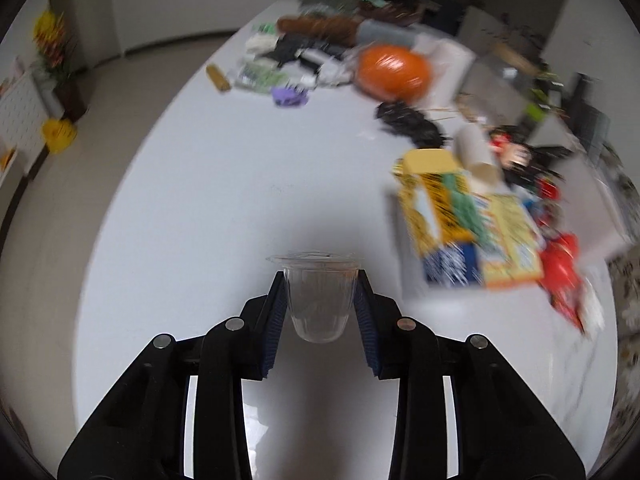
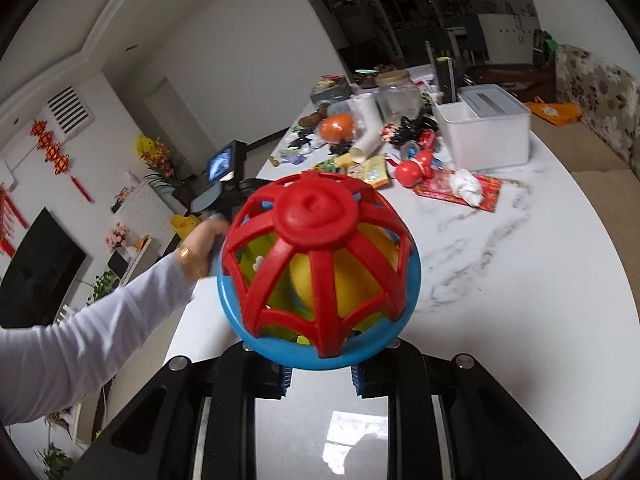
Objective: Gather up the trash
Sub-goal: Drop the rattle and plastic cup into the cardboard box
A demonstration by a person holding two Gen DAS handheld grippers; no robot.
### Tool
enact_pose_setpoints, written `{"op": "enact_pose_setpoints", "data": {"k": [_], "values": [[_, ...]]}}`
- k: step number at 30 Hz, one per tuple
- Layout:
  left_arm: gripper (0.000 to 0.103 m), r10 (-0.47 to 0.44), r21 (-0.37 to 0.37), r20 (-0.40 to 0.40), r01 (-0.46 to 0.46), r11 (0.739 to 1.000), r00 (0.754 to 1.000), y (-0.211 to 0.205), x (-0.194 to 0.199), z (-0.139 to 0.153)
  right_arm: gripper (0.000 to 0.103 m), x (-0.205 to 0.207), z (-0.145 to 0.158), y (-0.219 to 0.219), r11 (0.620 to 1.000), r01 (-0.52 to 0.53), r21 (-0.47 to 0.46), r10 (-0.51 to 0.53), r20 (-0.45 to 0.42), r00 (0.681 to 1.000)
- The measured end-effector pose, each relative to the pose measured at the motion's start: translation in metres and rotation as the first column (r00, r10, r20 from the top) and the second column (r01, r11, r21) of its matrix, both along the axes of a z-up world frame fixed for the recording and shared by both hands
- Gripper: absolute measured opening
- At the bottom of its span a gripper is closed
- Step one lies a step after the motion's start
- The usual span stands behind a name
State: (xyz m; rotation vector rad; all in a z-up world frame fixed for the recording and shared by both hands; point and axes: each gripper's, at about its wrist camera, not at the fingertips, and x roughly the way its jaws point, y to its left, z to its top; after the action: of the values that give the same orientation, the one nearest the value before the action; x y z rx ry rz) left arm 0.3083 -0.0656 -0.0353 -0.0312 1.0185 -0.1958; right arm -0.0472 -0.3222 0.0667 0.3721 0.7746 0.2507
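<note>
One clear plastic cup [image 1: 318, 300], seemingly empty, sits clamped in the left claw [image 1: 320, 280] above the counter [image 1: 240, 184]. The right claw [image 2: 318, 376] grips one red-and-blue caged toy [image 2: 316, 268] enclosing a yellow ball [image 2: 308, 280].

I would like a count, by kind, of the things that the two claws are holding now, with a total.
Clear plastic cup, in the left claw: 1
Red and blue cage toy, in the right claw: 1
Total: 2
</note>
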Motion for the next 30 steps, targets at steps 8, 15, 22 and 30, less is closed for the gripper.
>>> {"op": "enact_pose_setpoints", "data": {"k": [8, 15, 22, 30], "values": [[0.033, -0.176, -0.011, 0.100, 0.178, 0.984, 0.979, 0.042, -0.177, 0.068, 0.022, -0.010, 0.017, 0.040, 0.993, -0.118, -0.031, 0.118, 0.011, 0.993], [0.033, -0.289, 0.026, 0.028, 0.288, 0.957, 0.957, 0.080, -0.339, 0.071, 0.022, -0.045, 0.010, 0.094, 0.936, -0.342, -0.083, 0.335, -0.088, 0.938], [0.033, -0.351, -0.065, -0.164, 0.345, 0.937, 0.922, 0.081, -0.435, 0.016, 0.022, -0.107, -0.034, 0.143, 0.840, -0.537, -0.075, 0.501, -0.272, 0.822], [0.033, -0.363, -0.081, -0.388, 0.361, 0.929, 0.847, 0.057, -0.486, -0.127, 0.022, -0.163, -0.162, 0.151, 0.798, -0.583, -0.155, 0.461, -0.467, 0.754]]}}
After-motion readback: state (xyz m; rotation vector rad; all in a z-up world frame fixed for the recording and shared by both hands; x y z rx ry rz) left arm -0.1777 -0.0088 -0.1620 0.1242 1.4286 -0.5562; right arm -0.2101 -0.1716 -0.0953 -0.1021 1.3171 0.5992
